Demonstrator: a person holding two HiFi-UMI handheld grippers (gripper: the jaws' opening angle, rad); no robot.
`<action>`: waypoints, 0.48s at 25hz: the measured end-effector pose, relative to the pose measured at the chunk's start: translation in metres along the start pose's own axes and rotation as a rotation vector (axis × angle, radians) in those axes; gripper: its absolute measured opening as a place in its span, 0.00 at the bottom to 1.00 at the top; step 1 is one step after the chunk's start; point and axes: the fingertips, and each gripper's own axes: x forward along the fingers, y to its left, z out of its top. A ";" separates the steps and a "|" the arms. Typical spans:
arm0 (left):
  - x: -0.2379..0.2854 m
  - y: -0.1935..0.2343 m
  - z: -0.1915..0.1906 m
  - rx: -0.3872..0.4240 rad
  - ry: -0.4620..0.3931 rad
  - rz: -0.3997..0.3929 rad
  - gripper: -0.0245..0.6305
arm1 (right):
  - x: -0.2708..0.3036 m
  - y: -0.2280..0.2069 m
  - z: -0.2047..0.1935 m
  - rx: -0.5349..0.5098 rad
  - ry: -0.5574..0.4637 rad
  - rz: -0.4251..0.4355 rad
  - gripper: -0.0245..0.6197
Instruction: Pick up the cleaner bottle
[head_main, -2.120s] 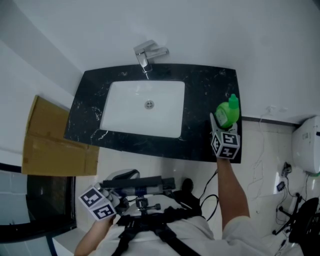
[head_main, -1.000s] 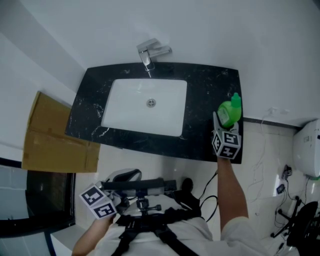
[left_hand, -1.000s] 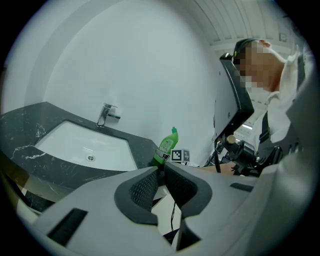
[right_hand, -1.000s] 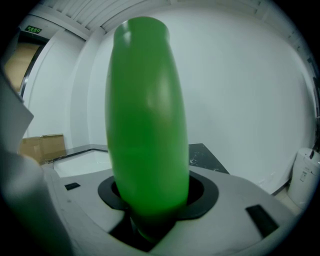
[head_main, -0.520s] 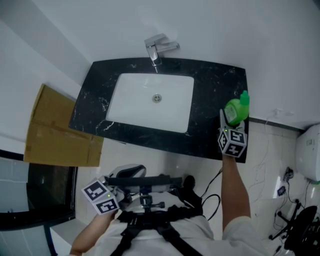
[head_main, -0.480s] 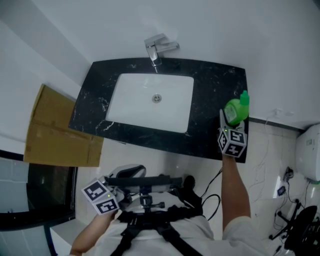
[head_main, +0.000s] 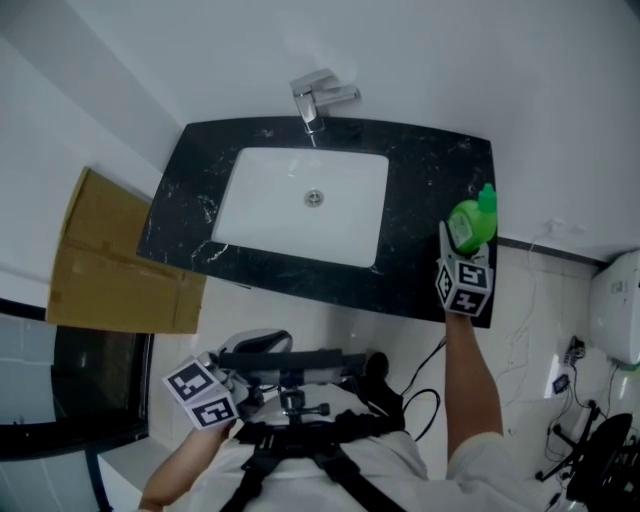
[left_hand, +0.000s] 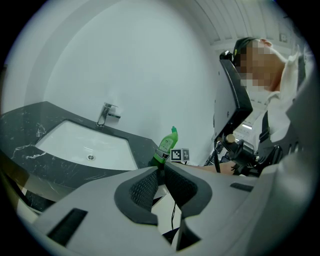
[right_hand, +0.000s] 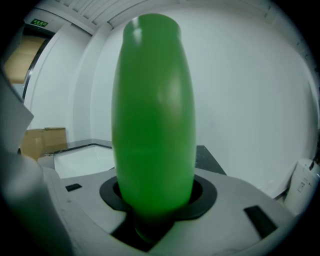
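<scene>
right gripper (right_hand: 156, 202) clamps green bottle (right_hand: 153, 112) low on body, bottle upright at right end of black counter (head_main: 425, 190). left gripper (left_hand: 161, 173) near waist, fingers pressed together, nothing between.

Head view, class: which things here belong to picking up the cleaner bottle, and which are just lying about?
In the job:
green cleaner bottle
right gripper, shut on the bottle

Lying about:
tap
white sink basin
black countertop
cardboard box beside the counter
left gripper, shut with nothing in it
</scene>
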 end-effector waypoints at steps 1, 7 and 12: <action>0.000 0.000 0.000 0.000 0.001 -0.001 0.09 | 0.000 0.000 0.000 -0.003 0.000 0.000 0.31; -0.001 0.001 0.001 -0.002 0.000 0.000 0.09 | -0.001 0.000 0.001 -0.026 0.006 -0.004 0.31; -0.002 0.003 0.000 -0.005 -0.001 0.003 0.09 | 0.000 -0.001 0.001 -0.024 0.011 -0.004 0.31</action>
